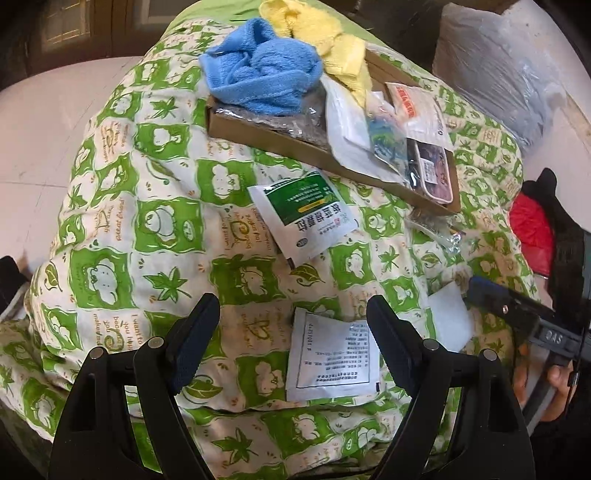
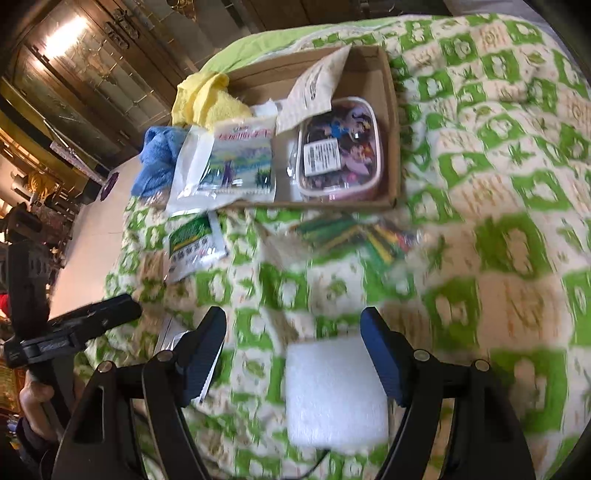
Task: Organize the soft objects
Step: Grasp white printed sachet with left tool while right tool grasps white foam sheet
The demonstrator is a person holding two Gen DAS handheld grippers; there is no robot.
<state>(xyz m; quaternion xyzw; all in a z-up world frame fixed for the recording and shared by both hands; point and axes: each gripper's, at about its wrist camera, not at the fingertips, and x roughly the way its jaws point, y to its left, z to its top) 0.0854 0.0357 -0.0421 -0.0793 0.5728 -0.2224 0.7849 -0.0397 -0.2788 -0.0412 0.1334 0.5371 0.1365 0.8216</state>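
Observation:
My left gripper (image 1: 293,301) points down at the green-and-white quilt (image 1: 147,221) with its jaws open. A white printed sachet (image 1: 332,362) lies flat between its fingers, nearer the right one, and nothing presses on it. A green-and-white sachet (image 1: 303,218) lies further ahead. My right gripper (image 2: 293,314) is open over a white foam block (image 2: 336,391), which rests on the quilt close to its right finger. Ahead is a shallow cardboard tray (image 2: 391,110) with a blue towel (image 1: 262,77), a yellow towel (image 1: 317,33), packets and a cartoon-print pouch (image 2: 340,151).
A clear pack of coloured pencils (image 2: 354,236) lies on the quilt just in front of the tray. A large plastic-wrapped bundle (image 1: 498,74) sits at the far right, with red cloth (image 1: 532,229) beside it. White floor (image 1: 55,129) runs along the quilt's left side.

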